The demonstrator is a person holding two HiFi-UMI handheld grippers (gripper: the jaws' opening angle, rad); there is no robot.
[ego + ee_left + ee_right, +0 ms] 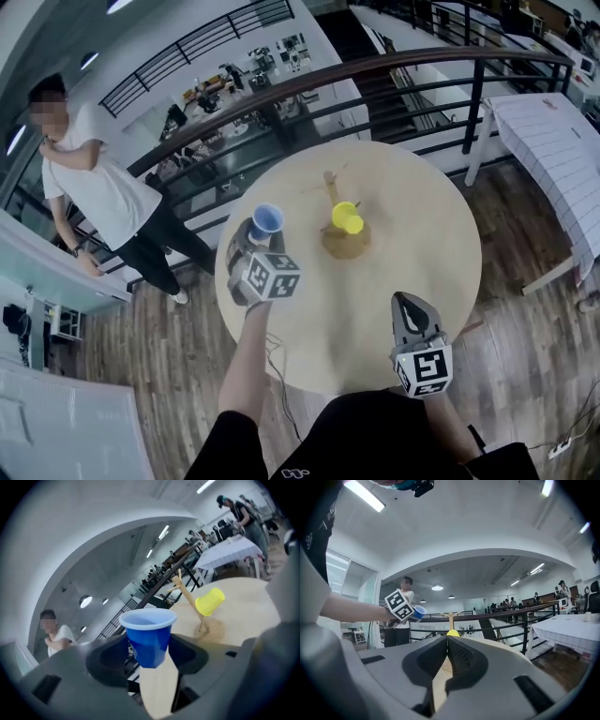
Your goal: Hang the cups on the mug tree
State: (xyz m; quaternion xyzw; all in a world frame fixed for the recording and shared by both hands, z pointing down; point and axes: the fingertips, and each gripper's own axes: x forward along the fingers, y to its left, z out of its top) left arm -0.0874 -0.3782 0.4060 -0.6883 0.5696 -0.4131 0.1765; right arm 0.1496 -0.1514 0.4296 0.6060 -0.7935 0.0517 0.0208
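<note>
jaws, left gripper (pixel 149 648): pinch tapered blue cup (pixel 147 630); yellow cup (pixel 210 602) on wooden tree (pixel 190 599)

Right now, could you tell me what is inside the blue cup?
The blue cup, gripped in the left gripper, shows only its pale inner wall from above, apparently empty; its floor is hidden behind its wall.

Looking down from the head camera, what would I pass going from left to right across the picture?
person in a white shirt → blue cup → yellow cup → right gripper → table with white cloth
</note>
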